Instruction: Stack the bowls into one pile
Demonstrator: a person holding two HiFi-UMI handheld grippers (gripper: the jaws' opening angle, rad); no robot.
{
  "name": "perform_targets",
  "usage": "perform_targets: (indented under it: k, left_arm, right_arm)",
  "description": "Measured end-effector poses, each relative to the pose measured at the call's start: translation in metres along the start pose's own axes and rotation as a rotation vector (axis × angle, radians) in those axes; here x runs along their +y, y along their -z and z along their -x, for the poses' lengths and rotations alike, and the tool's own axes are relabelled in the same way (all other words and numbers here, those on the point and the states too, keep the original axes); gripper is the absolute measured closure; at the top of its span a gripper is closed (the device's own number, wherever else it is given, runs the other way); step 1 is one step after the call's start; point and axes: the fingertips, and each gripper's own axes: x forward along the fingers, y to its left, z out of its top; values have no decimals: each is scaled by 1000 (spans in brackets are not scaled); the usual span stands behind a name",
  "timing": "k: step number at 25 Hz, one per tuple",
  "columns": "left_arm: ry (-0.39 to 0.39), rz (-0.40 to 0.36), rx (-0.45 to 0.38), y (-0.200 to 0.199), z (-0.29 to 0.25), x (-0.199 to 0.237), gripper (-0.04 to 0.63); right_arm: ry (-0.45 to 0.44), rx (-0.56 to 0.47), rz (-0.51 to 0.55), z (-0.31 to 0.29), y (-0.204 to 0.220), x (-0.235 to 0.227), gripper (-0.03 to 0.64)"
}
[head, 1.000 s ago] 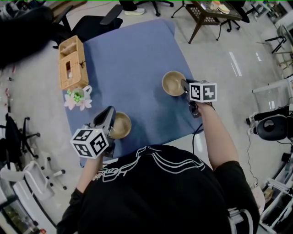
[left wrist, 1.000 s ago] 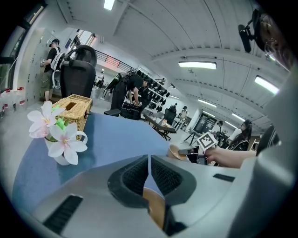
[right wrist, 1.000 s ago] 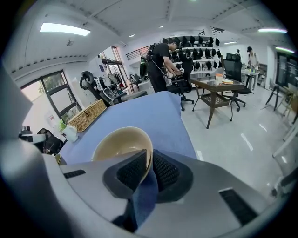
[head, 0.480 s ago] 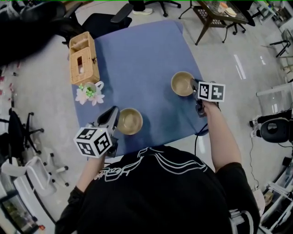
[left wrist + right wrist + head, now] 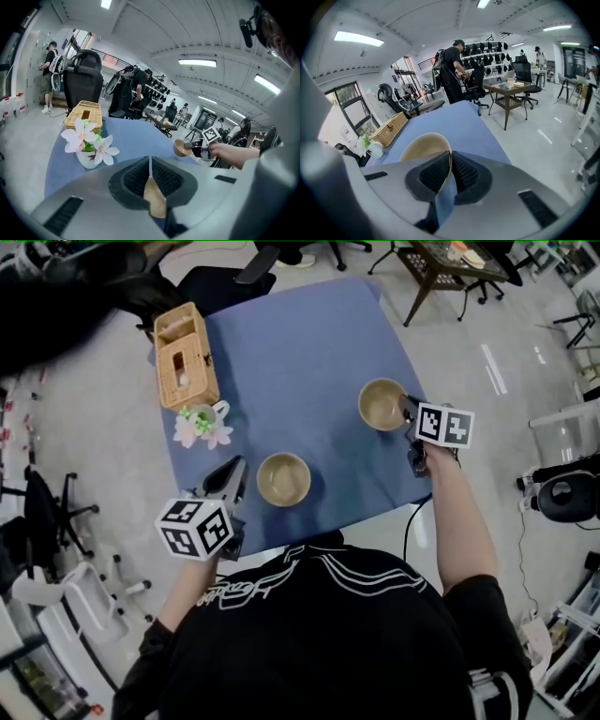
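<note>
At the blue table [image 5: 281, 343], 2 bowls were well apart, so no pile was made yet. 1 bowl had to go inside the other. The far bowl [image 5: 380, 405] was tan, round and empty, and the right gripper [image 5: 406, 409] pinched its rim tight. The near bowl [image 5: 283, 478] looked the same. The left gripper [image 5: 238, 470] sat just beside it, jaws together, holding nothing.

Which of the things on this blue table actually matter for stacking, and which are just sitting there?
Belong to the job:
- the bowl, gripped at its rim by the right gripper
- the other bowl, nearer the person

Just lying about:
- the wicker basket
- the white cup of flowers
</note>
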Motion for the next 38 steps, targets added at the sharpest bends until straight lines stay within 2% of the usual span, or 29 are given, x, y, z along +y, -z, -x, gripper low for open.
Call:
perform_targets:
  k: [8, 16, 26, 38]
  left_arm:
    - [14, 23, -27, 2, 19, 11, 557]
    - [26, 24, -68, 3, 47, 18, 557]
    - [33, 20, -64, 24, 82, 33, 557]
    - [28, 53, -72, 45, 112, 63, 557]
  right_arm:
    - [-28, -43, 55, 27, -15, 46, 577]
    - [-113, -69, 77, 41, -12, 112, 577]
    - [-198, -40, 133, 41, 35, 193, 577]
    - [-229, 3, 132, 30, 85, 240, 577]
